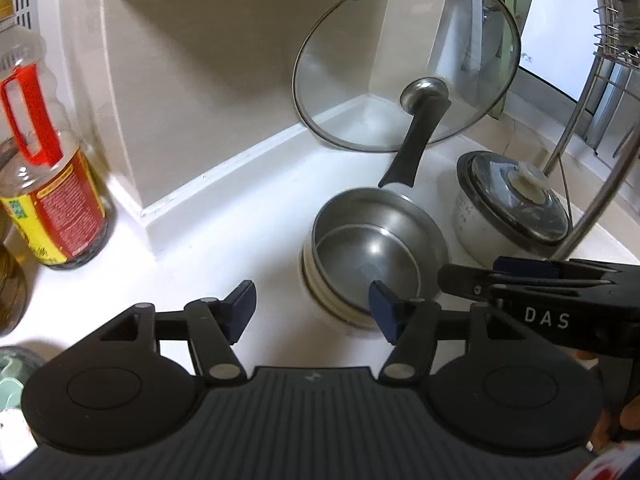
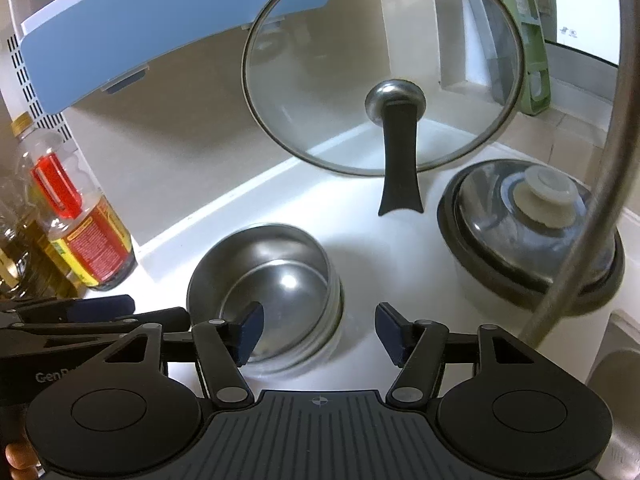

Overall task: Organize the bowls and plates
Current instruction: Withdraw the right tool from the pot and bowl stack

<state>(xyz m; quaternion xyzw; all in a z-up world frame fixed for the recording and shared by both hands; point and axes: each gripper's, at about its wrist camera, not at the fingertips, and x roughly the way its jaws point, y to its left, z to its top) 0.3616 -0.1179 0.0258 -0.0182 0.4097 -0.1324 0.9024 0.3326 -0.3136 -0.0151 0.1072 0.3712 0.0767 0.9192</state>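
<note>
sitting empty on the counter [image 1: 248, 236], nested steel bowls [image 1: 376, 252]; both grippers [image 1: 312, 312] [image 2: 320, 332] spread, holding nothing.

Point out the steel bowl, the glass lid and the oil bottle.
steel bowl [image 2: 280, 280]: right wrist view, on its shiny inner bottom.
glass lid [image 2: 320, 80]: right wrist view, on the clear pane left of the knob.
oil bottle [image 1: 60, 208]: left wrist view, on its red and yellow label.

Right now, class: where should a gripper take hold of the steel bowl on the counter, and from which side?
Grip the thin rim of the steel bowl at its near edge, coming down from above: it sits upright and open-topped, and the near side is free, so one finger could probably slip inside.
</note>
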